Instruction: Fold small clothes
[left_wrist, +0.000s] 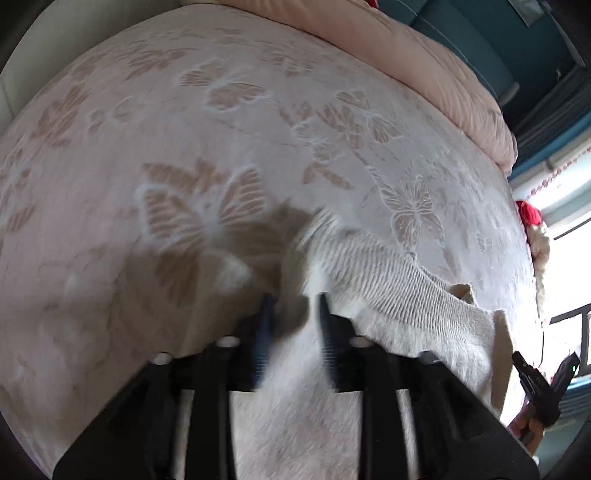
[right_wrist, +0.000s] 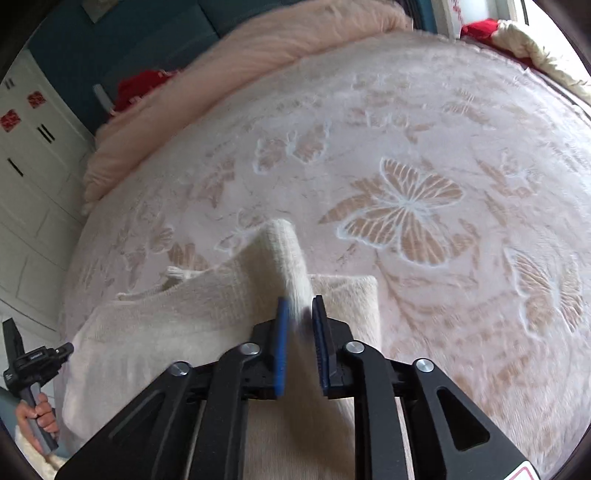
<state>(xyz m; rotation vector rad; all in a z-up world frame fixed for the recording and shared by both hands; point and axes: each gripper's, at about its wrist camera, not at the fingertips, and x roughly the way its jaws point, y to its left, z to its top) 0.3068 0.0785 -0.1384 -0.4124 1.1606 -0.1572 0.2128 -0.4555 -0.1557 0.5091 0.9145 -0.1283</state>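
A small cream knitted sweater (left_wrist: 391, 280) lies on a pink bed cover with butterfly patterns (left_wrist: 221, 147). My left gripper (left_wrist: 293, 306) is shut on a sleeve of the sweater, which rises blurred between the blue pads. In the right wrist view the sweater (right_wrist: 166, 325) spreads to the left, and my right gripper (right_wrist: 300, 306) is shut on the other sleeve (right_wrist: 288, 254), lifted above the body of the garment. Each gripper shows at the edge of the other's view: the right one (left_wrist: 535, 376), the left one (right_wrist: 33, 362).
A folded pink quilt (right_wrist: 221, 85) lies along the far side of the bed cover (right_wrist: 443, 147). Red fabric (right_wrist: 144, 85) and a cream knit item (right_wrist: 535, 48) sit at the bed's edges. White cupboards (right_wrist: 33, 166) stand to the left.
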